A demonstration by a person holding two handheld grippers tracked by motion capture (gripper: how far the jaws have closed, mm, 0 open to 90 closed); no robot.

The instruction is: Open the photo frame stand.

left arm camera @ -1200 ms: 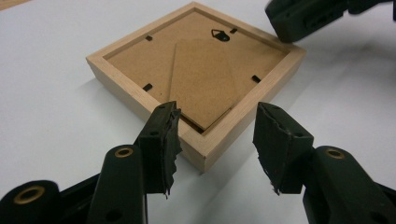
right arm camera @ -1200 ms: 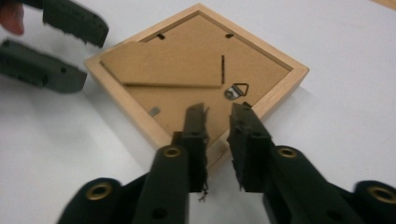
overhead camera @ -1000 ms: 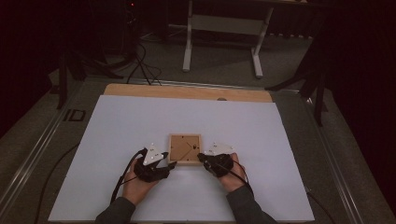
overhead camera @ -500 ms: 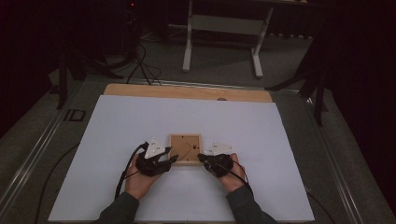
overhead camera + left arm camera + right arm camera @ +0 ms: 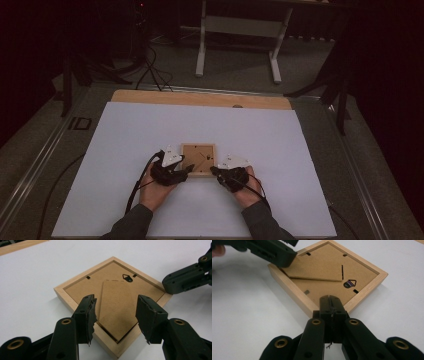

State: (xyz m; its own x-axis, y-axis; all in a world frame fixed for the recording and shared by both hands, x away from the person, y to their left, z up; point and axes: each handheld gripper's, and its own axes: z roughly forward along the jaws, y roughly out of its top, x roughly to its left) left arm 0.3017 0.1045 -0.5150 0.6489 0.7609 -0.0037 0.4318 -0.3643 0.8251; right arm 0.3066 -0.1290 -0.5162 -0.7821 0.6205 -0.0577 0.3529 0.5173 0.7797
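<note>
White table (image 5: pixel 125 150): both hands low, left gripper (image 5: pixel 186 169) gaping over face-down picture frame (image 5: pixel 198 159), jaws just widening; right gripper (image 5: pixel 215 171) clenched empty at its corner

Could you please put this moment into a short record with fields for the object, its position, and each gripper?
object: wooden picture frame, lying face down, brown backing board and fold-out stand up
hanger: small metal hook on the backing
surface: white sheet on the table
left gripper: open, jaws have just been opening; its jaws stand either side of the frame's near corner, over the stand
right gripper: shut, tips at the frame's near edge; whether it touches cannot be told
hands: one at each side of the frame
</note>
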